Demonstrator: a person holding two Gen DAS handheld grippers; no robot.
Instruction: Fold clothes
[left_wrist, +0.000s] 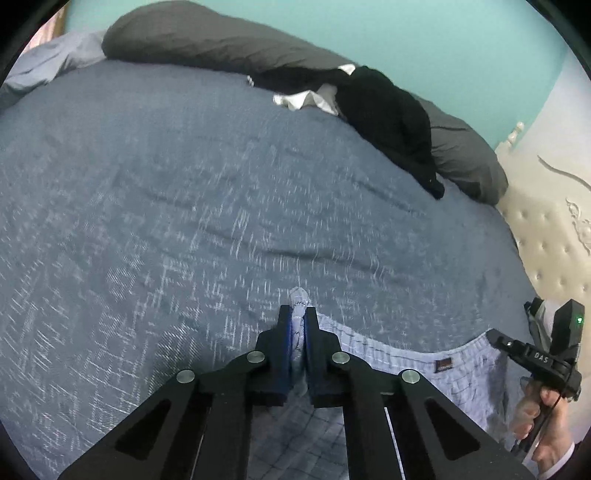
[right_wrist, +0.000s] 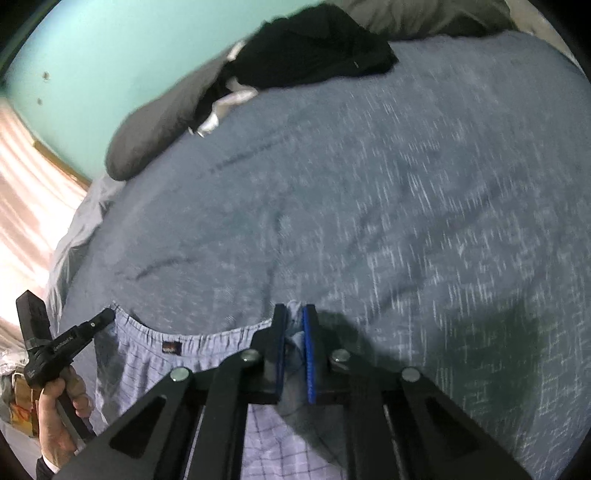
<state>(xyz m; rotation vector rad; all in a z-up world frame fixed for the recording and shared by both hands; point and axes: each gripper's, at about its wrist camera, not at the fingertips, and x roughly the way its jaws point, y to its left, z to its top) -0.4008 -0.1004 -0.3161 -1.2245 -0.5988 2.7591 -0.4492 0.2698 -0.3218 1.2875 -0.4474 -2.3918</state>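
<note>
Light blue checked shorts (left_wrist: 406, 356) with an elastic waistband and a small dark label hang stretched between my two grippers over the blue bedspread (left_wrist: 184, 192). My left gripper (left_wrist: 298, 314) is shut on one waistband corner, and cloth bunches up between its pads. In the right wrist view my right gripper (right_wrist: 294, 314) is shut on the other corner of the shorts (right_wrist: 207, 343). Each view shows the other gripper at its edge, held by a hand: the right gripper (left_wrist: 493, 335) and the left gripper (right_wrist: 107, 314). The lower part of the shorts is hidden under the gripper arms.
A black garment pile (left_wrist: 388, 110) with a white cloth (left_wrist: 306, 98) lies at the far side of the bed against dark grey pillows (left_wrist: 207, 40). A cream tufted headboard (left_wrist: 546, 229) stands on the right. A teal wall (left_wrist: 443, 44) is behind.
</note>
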